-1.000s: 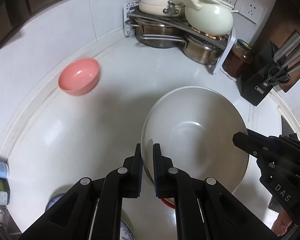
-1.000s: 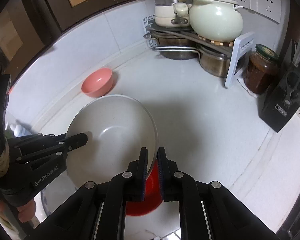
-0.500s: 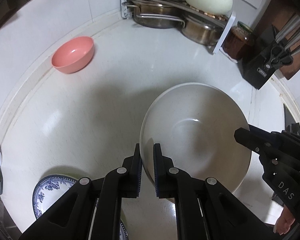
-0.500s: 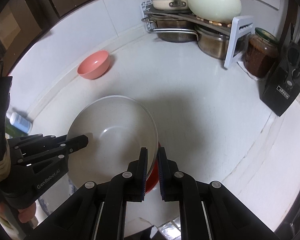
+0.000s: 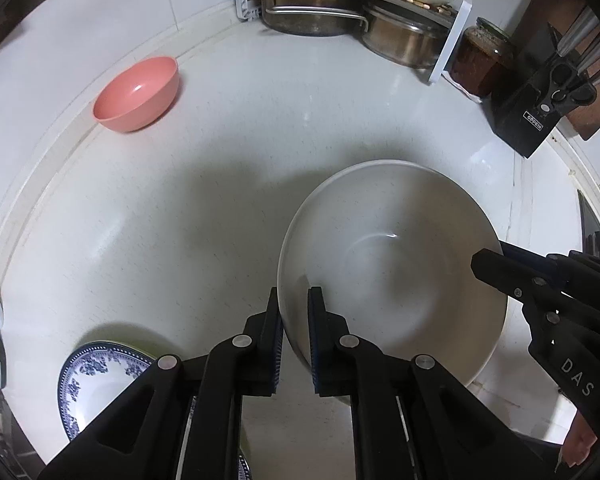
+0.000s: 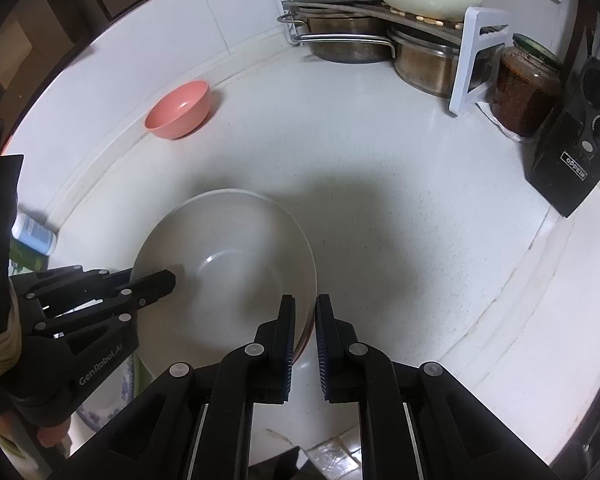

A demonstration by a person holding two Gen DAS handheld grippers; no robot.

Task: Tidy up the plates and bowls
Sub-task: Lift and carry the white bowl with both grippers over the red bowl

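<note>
A large cream bowl [image 5: 392, 264] [image 6: 228, 248] hangs over the white counter, held by both grippers. My left gripper [image 5: 294, 304] is shut on its near-left rim, one finger inside and one outside. My right gripper [image 6: 305, 312] is shut on the opposite rim; a sliver of a red bowl [image 6: 307, 336] shows just beneath that edge. A pink bowl [image 5: 138, 94] [image 6: 180, 110] sits upright by the back wall on the left. A blue-patterned plate [image 5: 100, 380] lies on the counter below my left gripper, partly hidden by it.
A rack of steel pots [image 5: 320, 12] with a cream pot on top fills the back corner. A jar [image 5: 482, 60] and a black knife block [image 5: 540, 112] stand to its right. A bottle [image 6: 34, 232] lies at the left edge.
Both grippers and the cream bowl have pulled up and back from the counter. The patterned plate has come into the left view, and the red bowl is now nearly hidden.
</note>
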